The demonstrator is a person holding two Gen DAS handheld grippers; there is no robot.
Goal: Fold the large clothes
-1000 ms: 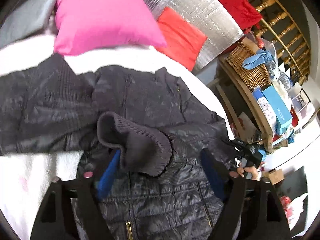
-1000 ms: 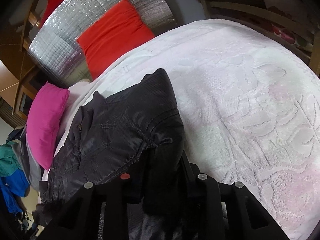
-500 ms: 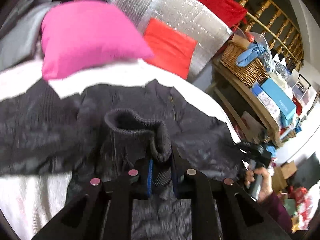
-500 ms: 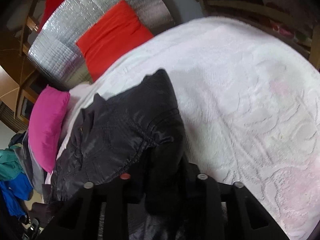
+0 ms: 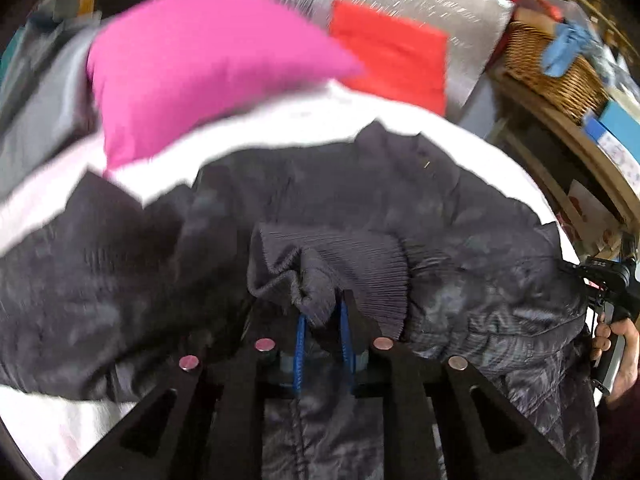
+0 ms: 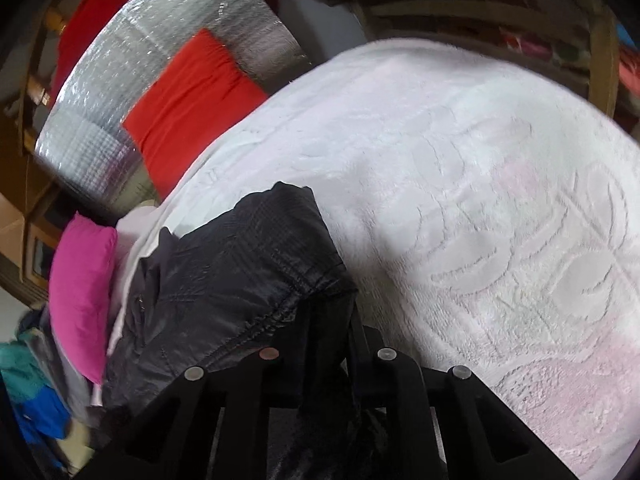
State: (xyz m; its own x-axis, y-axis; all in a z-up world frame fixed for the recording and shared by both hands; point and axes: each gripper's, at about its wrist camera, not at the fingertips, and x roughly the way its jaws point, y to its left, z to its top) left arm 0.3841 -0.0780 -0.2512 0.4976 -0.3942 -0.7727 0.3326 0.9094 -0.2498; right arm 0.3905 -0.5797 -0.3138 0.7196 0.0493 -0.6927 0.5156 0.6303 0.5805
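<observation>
Folding is under way on the bed (image 6: 460, 184): 1 dark quilted jacket (image 5: 400, 196) lies spread across its white cover, filling the near and middle part. The left tongs (image 5: 322, 322) pinch the ribbed cuff (image 5: 340, 264) of 1 sleeve, lifted over the jacket's body; the right tongs (image 6: 328, 344) pinch a dark seamed edge of the jacket at its right side. Next, I judge, the sleeve must be carried across and laid flat on the body. Counted at the far end: 1 pink pillow (image 5: 208, 60), 1 red pillow (image 5: 396, 60).
</observation>
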